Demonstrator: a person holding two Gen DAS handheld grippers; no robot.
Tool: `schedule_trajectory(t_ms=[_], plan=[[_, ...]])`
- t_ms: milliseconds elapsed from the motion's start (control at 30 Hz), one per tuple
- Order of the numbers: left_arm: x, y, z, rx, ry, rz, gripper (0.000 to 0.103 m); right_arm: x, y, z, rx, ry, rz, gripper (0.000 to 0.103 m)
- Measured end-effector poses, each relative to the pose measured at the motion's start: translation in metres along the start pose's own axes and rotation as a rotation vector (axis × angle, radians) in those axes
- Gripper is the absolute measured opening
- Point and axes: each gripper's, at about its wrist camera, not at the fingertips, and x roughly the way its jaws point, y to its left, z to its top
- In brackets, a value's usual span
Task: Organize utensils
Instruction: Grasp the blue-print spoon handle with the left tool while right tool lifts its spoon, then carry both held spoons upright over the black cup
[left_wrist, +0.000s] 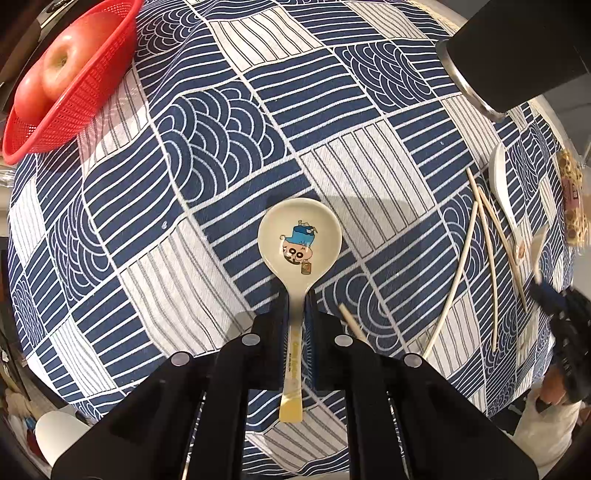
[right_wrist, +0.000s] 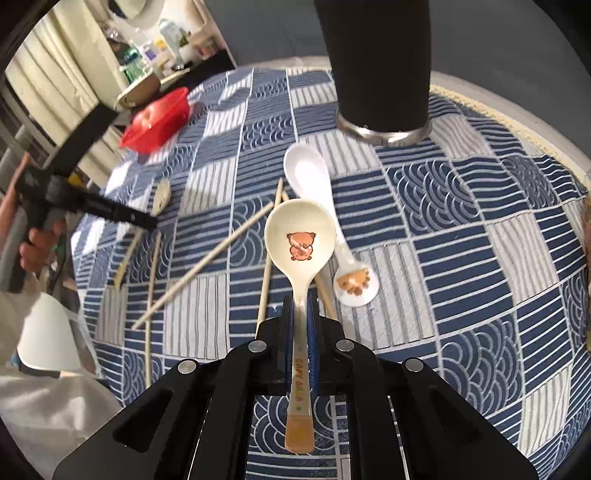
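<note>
Spoon (left_wrist: 299, 240) handle between left hand-held gripper (left_wrist: 298, 306) fingers.

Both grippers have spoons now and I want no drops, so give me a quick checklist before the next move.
1. Left gripper shut on cartoon-boy spoon: ok.
2. Right gripper shut on capybara spoon: ok.
3. Both spoons held by the handle, bowl forward: ok.
4. Black cylindrical container upright on the tablecloth: ok.
5. Container opening free: cannot tell, top out of frame.
6. Chopsticks and white spoon sorted: not ok, scattered.
</note>
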Motion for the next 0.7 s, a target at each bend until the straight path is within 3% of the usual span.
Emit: schedule_trajectory(t_ms=[200, 333, 600, 633, 700], plan=[[-0.024, -0.006, -0.015, 0.024, -0.054, -0.002, 0.009, -0.015, -0.011, 0.015, -0.009, -0.041, -0.020, 0.007], [-0.038, -0.021, -0.011, 0.050, -0.099, 0.032, 0.009, -0.034, -0.019, 0.021, -0.011, -0.082, -0.056, 0.007], [-0.071, -0.047, 0.005, 0.052, -0.199, 0.017, 0.009, -0.082, -0.042, 0.031, -0.008, -0.179, -0.115, 0.007], [-0.072, -0.026, 0.003, 0.052, -0.208, 0.010, 0.009, -0.088, -0.044, 0.032, -0.007, -0.191, -0.120, 0.007], [-0.079, -0.029, 0.000, 0.056, -0.229, 0.008, 0.009, -0.099, -0.048, 0.033, -0.012, -0.214, -0.130, 0.007]])
